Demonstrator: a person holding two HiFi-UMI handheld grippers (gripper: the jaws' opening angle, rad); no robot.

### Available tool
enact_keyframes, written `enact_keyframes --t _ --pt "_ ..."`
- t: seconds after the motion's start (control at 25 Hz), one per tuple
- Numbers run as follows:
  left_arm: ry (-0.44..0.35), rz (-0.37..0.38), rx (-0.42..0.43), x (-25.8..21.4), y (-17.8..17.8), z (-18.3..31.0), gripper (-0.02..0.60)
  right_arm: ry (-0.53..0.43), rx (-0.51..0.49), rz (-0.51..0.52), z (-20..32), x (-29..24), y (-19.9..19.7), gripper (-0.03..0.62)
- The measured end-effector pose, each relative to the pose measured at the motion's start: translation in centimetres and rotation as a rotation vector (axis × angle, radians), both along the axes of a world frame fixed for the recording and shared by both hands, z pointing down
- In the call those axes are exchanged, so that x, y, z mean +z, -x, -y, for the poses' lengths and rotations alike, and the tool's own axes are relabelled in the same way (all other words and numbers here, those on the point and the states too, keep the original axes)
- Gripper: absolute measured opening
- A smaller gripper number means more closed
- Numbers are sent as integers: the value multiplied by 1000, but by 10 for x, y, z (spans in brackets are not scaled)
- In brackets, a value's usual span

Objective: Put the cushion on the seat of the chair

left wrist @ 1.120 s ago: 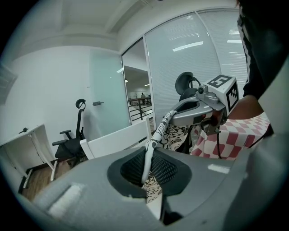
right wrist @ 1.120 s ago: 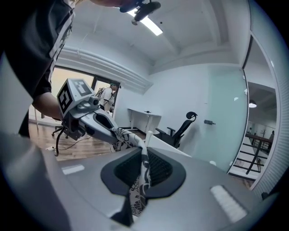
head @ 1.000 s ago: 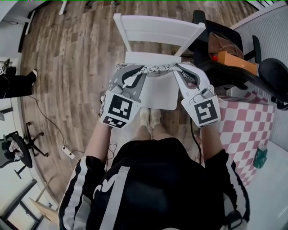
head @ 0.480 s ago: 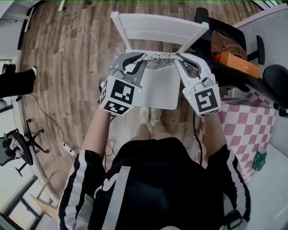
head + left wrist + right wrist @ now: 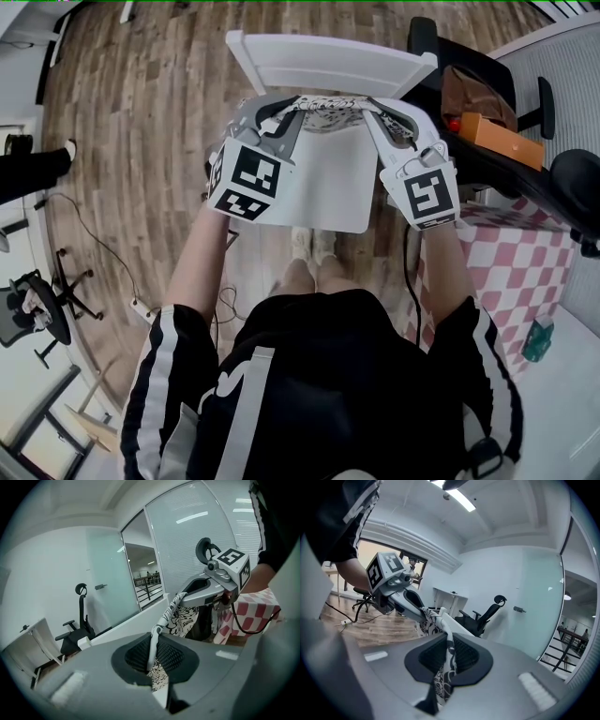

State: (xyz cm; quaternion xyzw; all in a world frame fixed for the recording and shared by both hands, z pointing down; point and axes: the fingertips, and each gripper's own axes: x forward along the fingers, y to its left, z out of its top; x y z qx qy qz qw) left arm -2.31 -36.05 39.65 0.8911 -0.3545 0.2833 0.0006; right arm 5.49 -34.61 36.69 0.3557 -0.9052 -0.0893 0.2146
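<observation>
Black-and-white printed cloth stretches between our two tools: the cushion (image 5: 326,114) hangs in the air just in front of the backrest of the white chair (image 5: 330,62), above the rear of its bare seat (image 5: 328,187) and not yet resting on it.

At left, our left gripper (image 5: 289,114) has its jaws pinched tight on one edge of the cushion. At right, our right gripper (image 5: 375,112) has its jaws clamped just as tight on the opposite edge, with the fabric drawn taut between them.

The step in hand, as we judge it, is the lowering. To do it well we should keep both hands level with each other and bring the cushion down flat, centred on the seat and square to the backrest. The jaws should part only once it lies there.

Around us, from the left, a power strip (image 5: 142,317) lies on the wooden floor (image 5: 141,112), well clear, and our own feet (image 5: 314,246) stand just in front of the seat. Close by the chair's right side is a black office chair (image 5: 421,42) carrying an orange box (image 5: 502,139), then a counter under a red-and-white checked cloth (image 5: 530,272). We think the office chair is the likeliest thing to crowd our right arm.
</observation>
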Motion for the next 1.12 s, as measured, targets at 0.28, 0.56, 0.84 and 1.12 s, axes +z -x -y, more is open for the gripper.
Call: enact_keyframes --t 0.28,0.56,0.84,1.12 --pt "-31 28 13 4 -3 20 17 -23 -2 -16 19 8 -3 17" --pt "-76 55 32 13 -5 31 17 -40 -7 -55 28 17 -4 17" --pt "-113 79 48 17 -7 38 17 -54 -5 -57 37 23 -5 17" --pt "-139 80 73 20 -8 34 17 -59 -4 -47 32 26 -6 17"
